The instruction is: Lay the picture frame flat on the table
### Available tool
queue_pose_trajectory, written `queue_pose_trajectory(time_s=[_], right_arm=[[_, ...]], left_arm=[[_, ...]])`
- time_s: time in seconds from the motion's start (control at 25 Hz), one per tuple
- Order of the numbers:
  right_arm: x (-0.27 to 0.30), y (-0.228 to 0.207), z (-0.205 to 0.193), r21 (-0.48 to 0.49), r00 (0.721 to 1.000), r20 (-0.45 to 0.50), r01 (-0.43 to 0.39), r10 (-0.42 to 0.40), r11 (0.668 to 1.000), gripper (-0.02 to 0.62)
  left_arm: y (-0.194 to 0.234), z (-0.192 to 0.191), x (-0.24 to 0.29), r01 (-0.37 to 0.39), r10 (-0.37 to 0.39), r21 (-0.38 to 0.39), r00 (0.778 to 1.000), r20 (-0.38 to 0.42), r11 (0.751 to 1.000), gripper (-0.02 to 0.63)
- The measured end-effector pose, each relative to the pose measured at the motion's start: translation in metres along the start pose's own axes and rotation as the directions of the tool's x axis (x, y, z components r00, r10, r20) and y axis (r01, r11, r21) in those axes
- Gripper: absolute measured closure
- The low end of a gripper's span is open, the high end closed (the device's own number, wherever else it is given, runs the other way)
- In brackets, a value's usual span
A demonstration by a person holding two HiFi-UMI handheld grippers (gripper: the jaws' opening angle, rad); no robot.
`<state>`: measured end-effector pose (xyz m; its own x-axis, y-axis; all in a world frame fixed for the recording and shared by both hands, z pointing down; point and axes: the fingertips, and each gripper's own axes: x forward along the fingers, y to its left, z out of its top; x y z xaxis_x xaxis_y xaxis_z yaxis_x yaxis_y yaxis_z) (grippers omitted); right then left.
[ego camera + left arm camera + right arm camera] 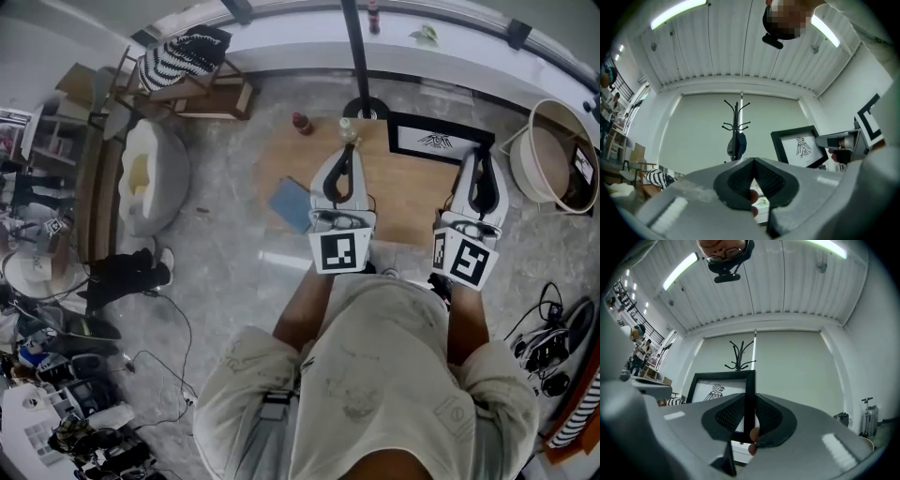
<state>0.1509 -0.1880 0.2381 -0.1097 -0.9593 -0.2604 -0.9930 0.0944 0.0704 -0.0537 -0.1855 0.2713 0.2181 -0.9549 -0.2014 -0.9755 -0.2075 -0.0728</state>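
Black picture frame (439,141) facing person, long axis crosswise, right tongs (481,159) gripping edge

The picture frame (439,141) is sitting at the far right corner of the table (412,211), its right edge lying between the jaws of the right gripper (480,157). A bottle (347,129) is standing at the far edge, left of the frame; a pad (292,203) is lying at the left edge.
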Motion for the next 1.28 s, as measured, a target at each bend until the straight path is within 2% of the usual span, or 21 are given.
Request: queue_pose_trajectory(time_s=[0.76, 1.28], right_arm=[[0.0013, -0.0012, -0.0048, 0.034, 1.0, -0.025, -0.011, 0.012, 0.999, 0.525], [0.0025, -0.001, -0.0062, 0.022, 1.0, -0.028, -0.013, 0.014, 1.0, 0.525]], left_arm=[[-0.0001, 0.0024, -0.001, -0.007, 0.007, 0.001, 1.0, 0.0, 1.0, 0.601], [-0.0005, 0.0028, -0.001, -0.003, 0.003, 0.01, 1.0, 0.002, 1.0, 0.601]])
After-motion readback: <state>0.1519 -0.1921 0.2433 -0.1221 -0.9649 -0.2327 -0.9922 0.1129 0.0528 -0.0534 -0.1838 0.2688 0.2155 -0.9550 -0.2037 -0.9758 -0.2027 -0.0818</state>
